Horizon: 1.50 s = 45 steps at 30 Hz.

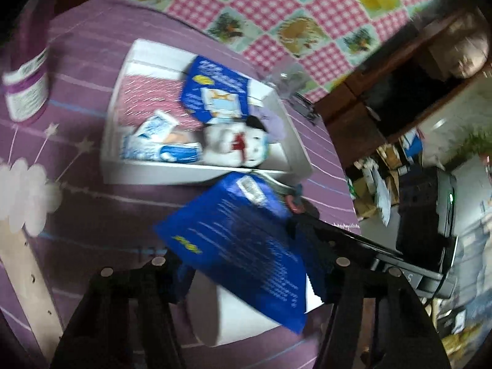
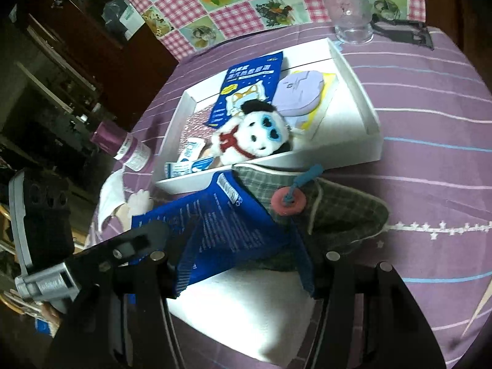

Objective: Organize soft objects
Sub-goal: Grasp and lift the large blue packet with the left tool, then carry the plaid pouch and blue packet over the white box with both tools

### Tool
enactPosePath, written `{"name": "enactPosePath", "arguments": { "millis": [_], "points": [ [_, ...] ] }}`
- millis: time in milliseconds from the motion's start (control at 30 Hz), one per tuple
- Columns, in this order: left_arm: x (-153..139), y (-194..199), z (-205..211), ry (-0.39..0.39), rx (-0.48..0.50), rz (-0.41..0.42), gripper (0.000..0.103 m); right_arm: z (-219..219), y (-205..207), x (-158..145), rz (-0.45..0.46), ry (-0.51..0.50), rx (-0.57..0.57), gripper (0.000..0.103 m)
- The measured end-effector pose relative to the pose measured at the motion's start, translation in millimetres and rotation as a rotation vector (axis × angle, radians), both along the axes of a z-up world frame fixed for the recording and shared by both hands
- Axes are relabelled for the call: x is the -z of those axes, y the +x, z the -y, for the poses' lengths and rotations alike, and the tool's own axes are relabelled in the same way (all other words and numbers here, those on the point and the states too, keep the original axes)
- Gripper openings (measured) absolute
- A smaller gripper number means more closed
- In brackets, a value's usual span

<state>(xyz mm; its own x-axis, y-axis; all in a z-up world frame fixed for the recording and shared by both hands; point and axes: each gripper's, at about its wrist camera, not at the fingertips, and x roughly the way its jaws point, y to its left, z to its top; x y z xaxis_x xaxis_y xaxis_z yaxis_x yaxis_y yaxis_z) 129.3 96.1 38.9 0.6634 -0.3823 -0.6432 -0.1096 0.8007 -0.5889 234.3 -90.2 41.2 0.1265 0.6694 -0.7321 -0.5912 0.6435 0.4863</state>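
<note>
Both sets of jaws pinch the same blue packet (image 2: 215,230): right gripper (image 2: 243,273) has its fingers closed on the near edge, left gripper (image 1: 246,276) clamps it too, w/ the packet tilted up over a white pad (image 2: 246,316) on the purple striped cloth (image 2: 430,123). Just beyond sits the white tray (image 2: 363,104), its near wall close to the packet's far corner; inside are a 2nd blue packet (image 2: 246,89), a white plush dog (image 2: 255,138), a lilac pouch (image 2: 298,92) and small blue-white sachets (image 2: 190,160). Tray's right half has bare floor; its left half is crowded. Right wrist view alone shows a plaid cloth bag (image 2: 338,212) w/ a pink ring tag touching the packet's right side, plus a clear glass (image 2: 350,15) behind the tray. Left wrist view is blurred, but shows the purple bottle (image 1: 27,86) upright, well left of the tray, and the table edge dropping off at right.
</note>
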Motion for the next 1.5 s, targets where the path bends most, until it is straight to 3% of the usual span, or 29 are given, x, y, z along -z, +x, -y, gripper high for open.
{"name": "enactPosePath", "arguments": {
  "millis": [200,367,500,567,667,733,900,1000,1100,1200,1400,1500],
  "points": [
    [-2.7,-0.5,10.9,0.074,0.008,0.014,0.023,0.1,0.1,0.3,-0.017,0.015,-0.005,0.057],
    [-6.8,-9.7,7.6,0.100,-0.016,0.079,0.014,5.6,0.1,-7.8,0.037,0.005,0.014,0.057],
    [-10.5,-16.0,10.0,0.174,-0.051,0.129,0.014,16.9,0.8,-19.8,0.171,-0.011,0.086,0.057],
    [-9.8,-16.8,13.9,0.223,-0.054,0.142,0.014,22.5,3.2,-21.0,0.241,0.000,0.111,0.065],
    [-11.1,-19.2,19.4,0.295,-0.087,0.167,0.014,22.4,8.9,-14.7,0.321,-0.062,0.086,0.072],
    [-13.1,-21.6,23.5,0.373,-0.117,0.187,0.014,23.4,16.6,-5.8,0.299,-0.089,0.062,0.072],
    [-14.3,-21.1,36.4,0.527,-0.124,0.219,0.014,42.0,33.5,8.3,0.218,0.045,0.085,0.072],
    [-13.0,-19.2,39.1,0.571,-0.136,0.204,0.014,42.2,37.7,23.4,0.176,0.078,0.068,0.072],
    [-11.0,-17.3,35.2,0.543,-0.139,0.200,0.014,43.5,39.3,35.8,0.144,0.123,0.053,0.079],
    [-9.1,-17.9,31.7,0.517,-0.142,0.204,0.014,42.8,35.4,38.5,0.167,0.135,0.032,0.083],
    [-7.3,-20.6,34.2,0.526,-0.155,0.213,0.015,40.2,34.0,38.8,0.177,0.130,0.022,0.088],
    [-6.6,-20.0,31.4,0.506,-0.157,0.208,0.015,44.4,37.7,41.6,0.127,0.221,0.051,0.101]
  ]
}}
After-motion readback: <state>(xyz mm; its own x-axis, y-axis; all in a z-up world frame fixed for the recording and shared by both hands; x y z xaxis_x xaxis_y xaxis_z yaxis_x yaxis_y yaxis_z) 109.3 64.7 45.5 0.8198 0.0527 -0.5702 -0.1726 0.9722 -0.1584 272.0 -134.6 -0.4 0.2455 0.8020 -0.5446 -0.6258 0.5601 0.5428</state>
